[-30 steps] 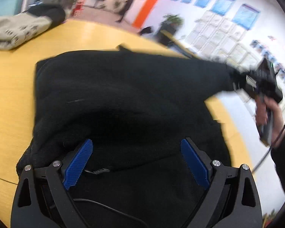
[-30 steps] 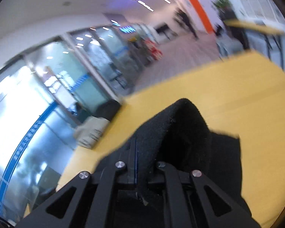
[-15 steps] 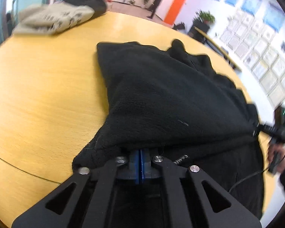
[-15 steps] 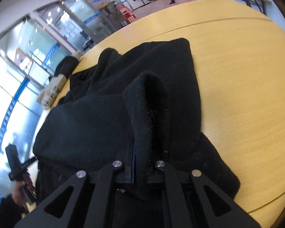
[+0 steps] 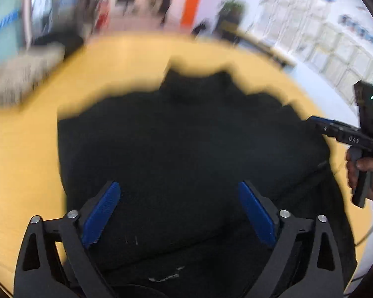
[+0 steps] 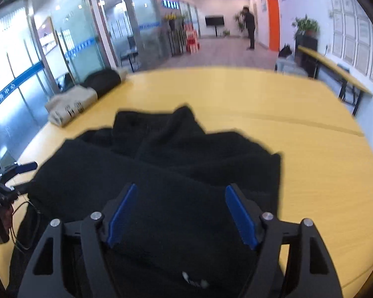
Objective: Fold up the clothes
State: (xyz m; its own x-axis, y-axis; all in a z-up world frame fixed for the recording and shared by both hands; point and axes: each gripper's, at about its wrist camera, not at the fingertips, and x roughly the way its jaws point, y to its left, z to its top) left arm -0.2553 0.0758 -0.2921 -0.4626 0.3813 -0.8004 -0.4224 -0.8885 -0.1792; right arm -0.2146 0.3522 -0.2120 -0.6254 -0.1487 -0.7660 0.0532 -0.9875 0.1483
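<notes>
A black fleece garment (image 5: 186, 149) lies folded over on the round yellow table (image 5: 24, 161); it also shows in the right wrist view (image 6: 186, 173). My left gripper (image 5: 179, 198) is open just above its near edge, blue pads (image 5: 102, 213) spread wide, holding nothing. My right gripper (image 6: 181, 208) is open above the garment's other side, empty. The right gripper also appears at the right edge of the left wrist view (image 5: 310, 119), held in a hand. The left gripper shows at the left edge of the right wrist view (image 6: 24, 167).
A beige garment (image 6: 69, 104) and a dark one (image 6: 102, 82) lie at the table's far edge. A cable (image 6: 24, 223) trails by the left hand. A long side table (image 6: 335, 74) stands by the right wall, and a person (image 6: 250, 29) stands down the hall.
Both grippers were shut on the black garment's edge half a second ago; both have opened, let it go and lifted back. The garment now lies folded on the table.
</notes>
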